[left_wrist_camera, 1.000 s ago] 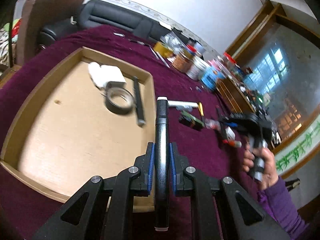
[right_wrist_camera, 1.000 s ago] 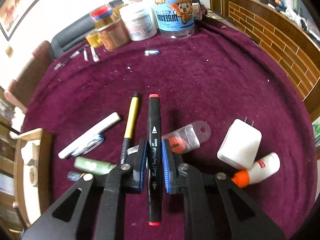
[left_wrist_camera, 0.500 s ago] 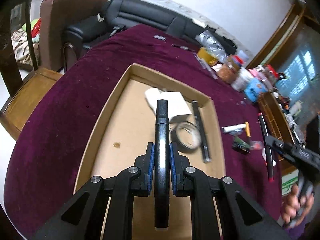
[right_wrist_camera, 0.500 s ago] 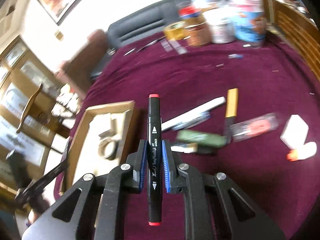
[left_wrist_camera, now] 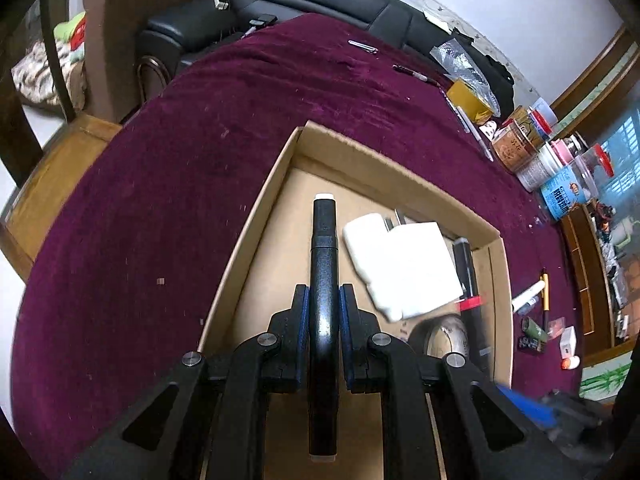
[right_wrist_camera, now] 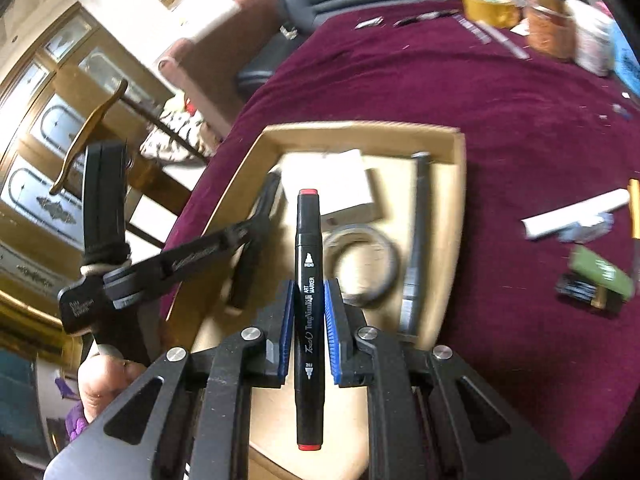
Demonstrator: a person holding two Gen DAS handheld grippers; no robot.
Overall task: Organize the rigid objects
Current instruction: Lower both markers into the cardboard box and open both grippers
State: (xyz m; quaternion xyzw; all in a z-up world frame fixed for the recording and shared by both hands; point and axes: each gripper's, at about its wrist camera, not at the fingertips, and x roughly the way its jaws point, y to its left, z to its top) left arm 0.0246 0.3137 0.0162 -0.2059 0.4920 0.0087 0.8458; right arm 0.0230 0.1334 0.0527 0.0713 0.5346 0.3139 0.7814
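Note:
My left gripper (left_wrist_camera: 323,308) is shut on a black marker with white end caps (left_wrist_camera: 325,264), held over the floor of the cardboard tray (left_wrist_camera: 256,224). My right gripper (right_wrist_camera: 307,304) is shut on a black marker with red end caps (right_wrist_camera: 307,248), also above the tray (right_wrist_camera: 456,200). In the right wrist view the left gripper (right_wrist_camera: 264,208) reaches into the tray from the left, a hand (right_wrist_camera: 100,384) on its handle. The tray holds a white charger block (left_wrist_camera: 404,264), a tape roll (right_wrist_camera: 362,264) and a black pen (right_wrist_camera: 418,232).
On the maroon cloth (left_wrist_camera: 180,160) to the tray's right lie a white stick (right_wrist_camera: 572,216), a green tube (right_wrist_camera: 600,270), a yellow pen (left_wrist_camera: 544,296) and a small white plug (left_wrist_camera: 568,342). Jars and tins (left_wrist_camera: 532,148) stand at the far edge. A chair (left_wrist_camera: 108,32) stands beyond.
Both grippers have swung left with their markers, from the loose items on the cloth to above the tray. The left one has come lower and nearer the tray floor.

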